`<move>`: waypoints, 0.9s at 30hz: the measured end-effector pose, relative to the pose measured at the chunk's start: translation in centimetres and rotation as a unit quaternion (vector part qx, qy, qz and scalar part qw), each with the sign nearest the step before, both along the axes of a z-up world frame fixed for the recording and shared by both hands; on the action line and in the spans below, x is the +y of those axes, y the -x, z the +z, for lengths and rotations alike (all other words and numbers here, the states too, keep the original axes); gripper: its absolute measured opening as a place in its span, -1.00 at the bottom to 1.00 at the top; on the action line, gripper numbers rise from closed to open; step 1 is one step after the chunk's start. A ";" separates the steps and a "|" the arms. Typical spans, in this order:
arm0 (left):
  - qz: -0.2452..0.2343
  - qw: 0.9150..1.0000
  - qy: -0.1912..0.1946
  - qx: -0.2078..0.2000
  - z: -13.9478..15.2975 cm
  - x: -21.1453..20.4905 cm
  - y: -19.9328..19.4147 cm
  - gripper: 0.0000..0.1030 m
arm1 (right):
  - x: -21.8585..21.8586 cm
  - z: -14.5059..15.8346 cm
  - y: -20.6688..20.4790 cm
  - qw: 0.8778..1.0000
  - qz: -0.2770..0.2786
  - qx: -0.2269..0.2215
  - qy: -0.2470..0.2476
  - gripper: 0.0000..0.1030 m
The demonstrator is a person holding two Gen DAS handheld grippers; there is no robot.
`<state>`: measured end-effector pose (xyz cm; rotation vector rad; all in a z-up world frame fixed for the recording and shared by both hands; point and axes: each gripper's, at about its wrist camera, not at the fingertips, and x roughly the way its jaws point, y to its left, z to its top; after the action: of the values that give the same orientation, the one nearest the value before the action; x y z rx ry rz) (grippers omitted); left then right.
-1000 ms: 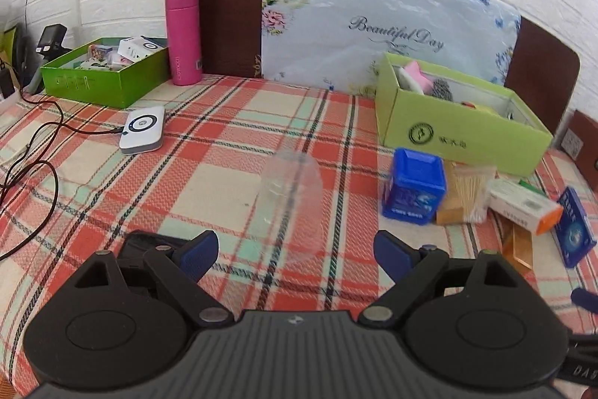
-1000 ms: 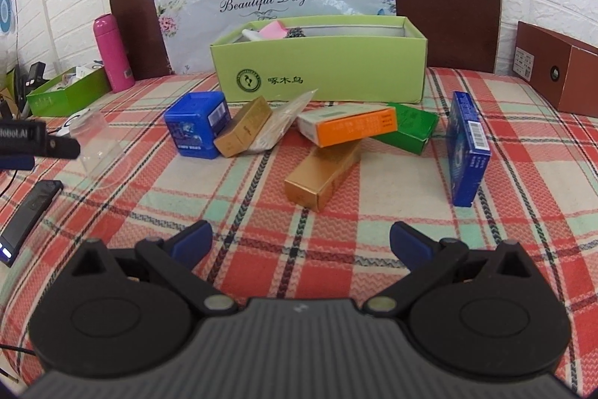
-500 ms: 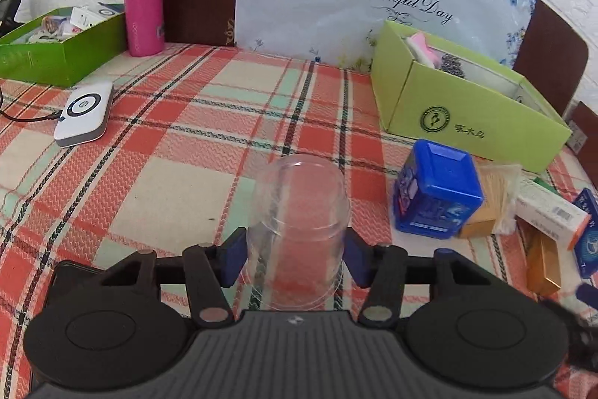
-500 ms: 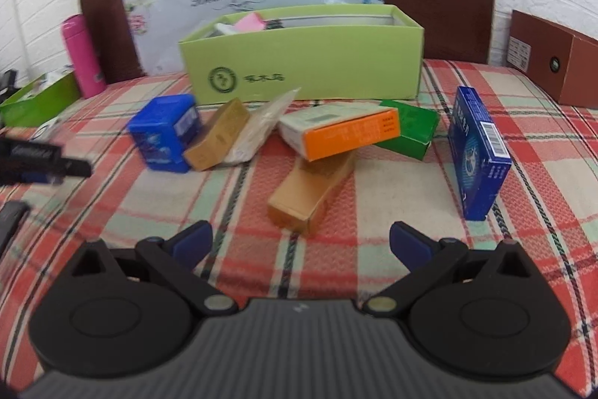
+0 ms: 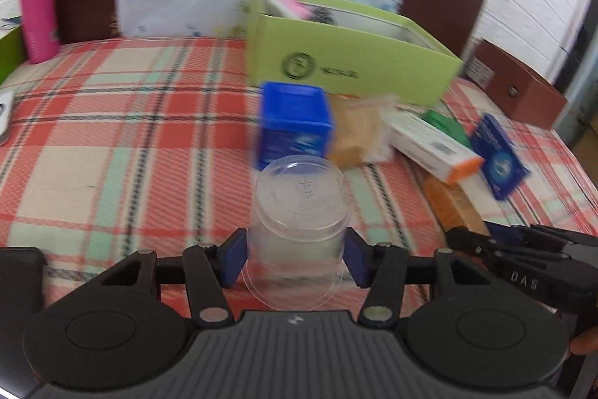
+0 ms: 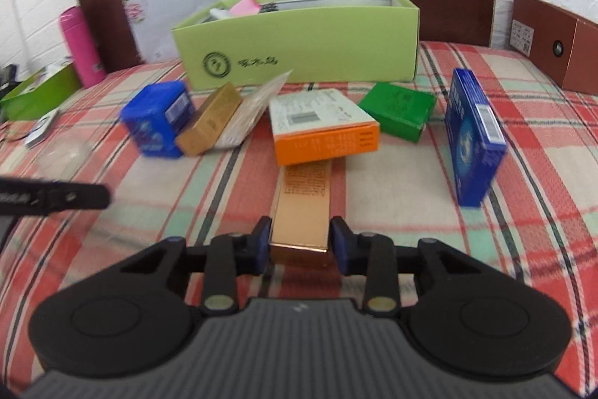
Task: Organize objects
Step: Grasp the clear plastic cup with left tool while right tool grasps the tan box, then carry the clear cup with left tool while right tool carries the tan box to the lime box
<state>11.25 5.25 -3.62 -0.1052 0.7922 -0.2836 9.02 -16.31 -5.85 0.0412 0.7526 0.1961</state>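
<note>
Left hand-held gripper (image 5: 295,258) clamped on a clear plastic cup (image 5: 301,212), upside down, blue pads on both sides of it, cup standing on the plaid counter (image 5: 112,152) toward its near edge. Left view is motion-blurred. Right hand-held gripper (image 6: 299,245) has just been closing; its pads now flank the near end of a copper carton (image 6: 302,208) lying flat, left pad looks touching, right pad touching or a hair off, hard to tell.

Clutter ahead of the carton: an orange-sided white box (image 6: 323,129) lies across its far end, so the carton is partly pinned under it. Behind that a green box (image 6: 398,109); to the right a tall blue box (image 6: 472,137) stands on edge, well apart from the carton. To the left a blue cube box (image 6: 159,124), a gold box (image 6: 209,129) leaning on it, and a clear packet (image 6: 254,113) beside the gold one.

Open lime-green bin (image 6: 299,55) sits near the far edge behind the pile, with pink and white items inside. Pink bottle (image 6: 82,47) at the far left corner, brown box (image 6: 553,43) at the far right. The blue cube box stands just beyond the cup, between it and the bin.
</note>
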 end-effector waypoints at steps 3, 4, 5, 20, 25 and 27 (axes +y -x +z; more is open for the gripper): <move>-0.035 0.999 -0.002 -0.002 0.1 -2.3 1.1 0.11 | -1.3 0.2 3.3 0.999 0.024 0.001 0.022 -0.39; -0.045 0.999 -0.004 -0.002 0.1 -3.2 1.5 0.12 | -1.8 0.2 4.4 0.999 0.026 0.002 0.027 -0.39; -0.051 0.999 -0.008 -0.005 0.1 -3.9 1.9 0.12 | -2.2 0.3 5.2 0.999 0.025 0.003 0.029 -0.39; -0.019 0.999 -0.049 0.003 -0.8 -6.2 1.4 0.21 | -2.4 0.2 5.1 1.000 0.015 0.000 0.021 -0.22; -0.018 0.999 -0.048 0.004 -1.0 -6.1 1.3 0.21 | -2.3 0.0 4.9 1.000 0.015 0.003 0.021 -0.22; -0.018 0.999 -0.049 0.004 -1.0 -6.2 1.3 0.21 | -2.2 0.0 4.8 1.000 0.016 0.003 0.024 -0.22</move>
<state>9.96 -0.95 -4.64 0.0002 0.8142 -0.2786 4.25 -18.52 -5.87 -0.0160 0.7643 0.2083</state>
